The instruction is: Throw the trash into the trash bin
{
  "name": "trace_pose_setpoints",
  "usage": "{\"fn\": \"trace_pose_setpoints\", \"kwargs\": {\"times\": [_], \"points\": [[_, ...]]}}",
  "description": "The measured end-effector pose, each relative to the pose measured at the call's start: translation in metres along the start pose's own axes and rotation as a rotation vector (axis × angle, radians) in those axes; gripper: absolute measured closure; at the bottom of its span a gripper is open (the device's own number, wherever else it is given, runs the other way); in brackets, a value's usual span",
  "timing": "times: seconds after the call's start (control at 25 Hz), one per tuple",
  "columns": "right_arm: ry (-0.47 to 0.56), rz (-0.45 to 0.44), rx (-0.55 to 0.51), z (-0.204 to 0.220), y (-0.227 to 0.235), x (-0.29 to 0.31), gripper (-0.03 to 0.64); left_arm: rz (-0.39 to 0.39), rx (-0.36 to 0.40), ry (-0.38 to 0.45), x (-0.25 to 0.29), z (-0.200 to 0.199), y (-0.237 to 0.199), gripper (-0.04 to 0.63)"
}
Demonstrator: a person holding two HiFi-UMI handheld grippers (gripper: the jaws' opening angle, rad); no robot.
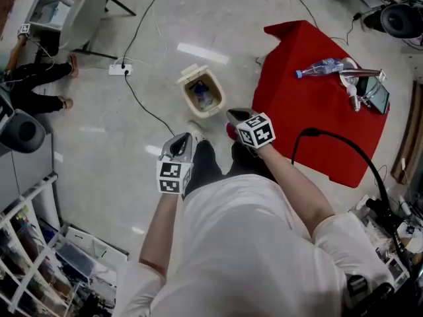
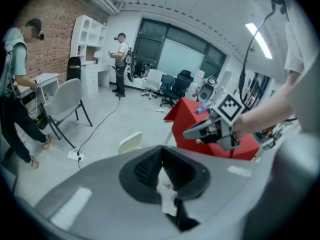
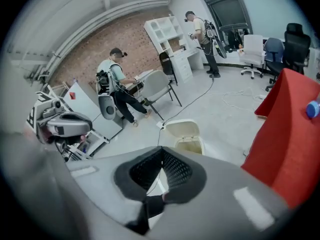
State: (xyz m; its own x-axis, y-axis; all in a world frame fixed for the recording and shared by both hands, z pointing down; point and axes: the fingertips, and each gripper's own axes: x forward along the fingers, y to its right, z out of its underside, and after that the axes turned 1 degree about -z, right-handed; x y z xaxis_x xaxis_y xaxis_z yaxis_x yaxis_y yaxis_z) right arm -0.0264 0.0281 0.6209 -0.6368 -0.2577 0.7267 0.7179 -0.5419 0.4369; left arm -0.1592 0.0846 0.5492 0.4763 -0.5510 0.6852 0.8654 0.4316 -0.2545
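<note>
A: What fills most of the head view?
B: A pale glossy floor (image 1: 158, 38), and to the right a table (image 1: 310, 111) under a red cloth. A grey chair (image 1: 84, 15) stands at the upper left, well apart from the table.
A: And the trash bin?
B: The cream trash bin (image 1: 219, 99) stands on the floor just left of the table's near corner, with its lid tipped back and open. Something bluish lies inside; I can't tell what it is.
A: Where are the grippers?
B: Both are held out in front of the person's white shirt. In the head view they sit below the bin and apart from it. The left gripper (image 1: 181, 141) points roughly towards the bin, and the right gripper (image 1: 236, 115) is just beside the table's edge.
A: Is either one holding anything?
B: In the left gripper view the jaws are pressed together on a crumpled white scrap (image 2: 165, 186), pinched between the pads. In the right gripper view the jaws are closed with nothing between them, and the floor and the open bin show beyond them.
A: Anything smaller?
B: A clear plastic bottle (image 1: 322, 67) lies on its side on the red cloth. A white power strip (image 1: 119, 69) sits on the floor left of the bin, with a black cable (image 1: 142, 101) running from it
</note>
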Motion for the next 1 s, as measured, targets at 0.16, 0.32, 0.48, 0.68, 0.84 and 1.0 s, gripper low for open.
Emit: {"fn": "trace_pose_setpoints", "kwargs": {"times": [0.16,0.32,0.48,0.68,0.84,1.0], "points": [[0.034,-0.032,-0.025,0.001,-0.013,-0.032,0.614,0.019,-0.058,-0.006,-0.009,-0.006,0.015,0.589],[0.055,-0.006,-0.026,0.004,-0.011,-0.051,0.614,0.027,-0.045,0.0,-0.01,-0.014,0.025,0.589],[0.071,0.011,-0.032,0.005,-0.01,-0.069,0.614,0.036,-0.034,0.008,-0.013,-0.019,0.037,0.589],[0.115,0.022,0.009,-0.004,-0.001,-0.088,0.614,0.043,-0.029,0.018,-0.01,-0.027,0.047,0.591],[0.147,0.025,0.023,-0.012,0.005,-0.099,0.614,0.069,-0.028,0.023,-0.004,-0.034,0.057,0.591],[0.15,0.035,0.017,-0.01,0.011,-0.107,0.614,0.072,-0.019,0.022,0.001,-0.036,0.064,0.59]]}}
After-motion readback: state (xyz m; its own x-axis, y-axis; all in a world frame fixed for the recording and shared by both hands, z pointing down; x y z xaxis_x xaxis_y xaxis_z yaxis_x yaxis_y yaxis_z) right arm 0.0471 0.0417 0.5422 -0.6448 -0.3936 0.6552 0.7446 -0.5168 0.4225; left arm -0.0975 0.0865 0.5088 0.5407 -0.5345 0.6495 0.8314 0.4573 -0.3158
